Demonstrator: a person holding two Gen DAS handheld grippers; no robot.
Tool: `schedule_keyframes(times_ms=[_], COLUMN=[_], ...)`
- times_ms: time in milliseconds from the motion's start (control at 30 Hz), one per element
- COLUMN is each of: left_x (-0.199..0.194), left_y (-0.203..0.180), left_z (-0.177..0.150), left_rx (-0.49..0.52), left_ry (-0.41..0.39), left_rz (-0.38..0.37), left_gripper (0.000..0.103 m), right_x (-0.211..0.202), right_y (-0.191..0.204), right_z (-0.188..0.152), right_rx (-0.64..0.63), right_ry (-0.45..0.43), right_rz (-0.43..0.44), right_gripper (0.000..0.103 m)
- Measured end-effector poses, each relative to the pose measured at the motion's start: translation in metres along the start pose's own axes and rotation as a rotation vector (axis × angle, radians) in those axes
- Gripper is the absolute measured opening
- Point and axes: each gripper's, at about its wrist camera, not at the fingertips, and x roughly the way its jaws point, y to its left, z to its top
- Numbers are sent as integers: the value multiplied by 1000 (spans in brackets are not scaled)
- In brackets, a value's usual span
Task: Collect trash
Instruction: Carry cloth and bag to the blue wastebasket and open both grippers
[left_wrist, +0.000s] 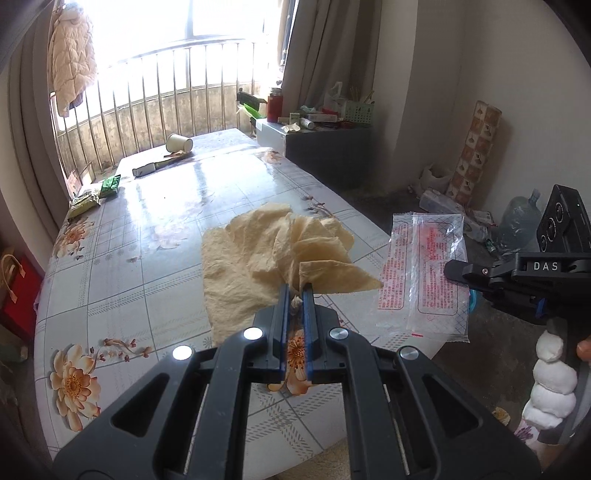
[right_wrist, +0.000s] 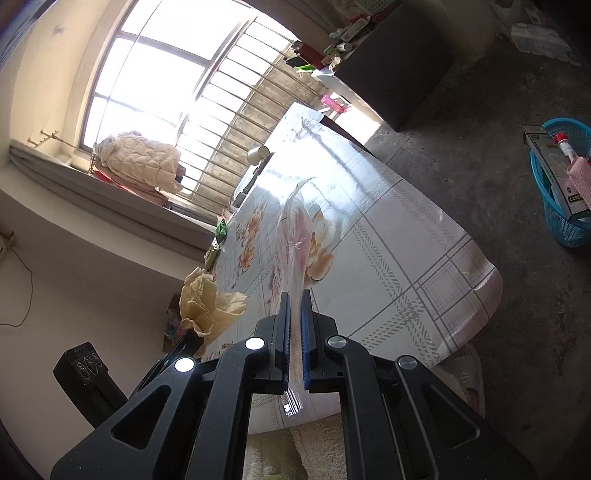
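Observation:
My left gripper is shut on a crumpled yellow paper napkin and holds it above the floral table. The napkin also shows in the right wrist view. My right gripper is shut on a clear plastic wrapper with red print, held edge-on above the table. In the left wrist view the wrapper hangs off the table's right side, held by the right gripper.
A blue trash basket with a box and bottle stands on the floor at right. A paper cup, a small box and green packets lie at the table's far end. A dark cabinet stands beyond.

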Motion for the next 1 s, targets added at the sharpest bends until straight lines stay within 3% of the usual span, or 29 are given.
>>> schedule_keyframes(times_ms=[267, 600, 800, 1000], left_x=[18, 86, 170, 269], left_y=[-71, -200, -273, -327], left_z=[35, 75, 86, 75], left_rx=[105, 209, 198, 126], left_ry=[15, 137, 327, 541], left_rz=[-159, -424, -570, -634], left_gripper=[5, 5, 5, 5], right_x=[-72, -182, -206, -191], right_y=[-48, -160, -226, -279], right_z=[13, 30, 42, 62], right_rx=[86, 286, 404, 479], right_ry=[-166, -417, -493, -486], right_rz=[-24, -175, -267, -297], right_gripper=[5, 5, 5, 5])
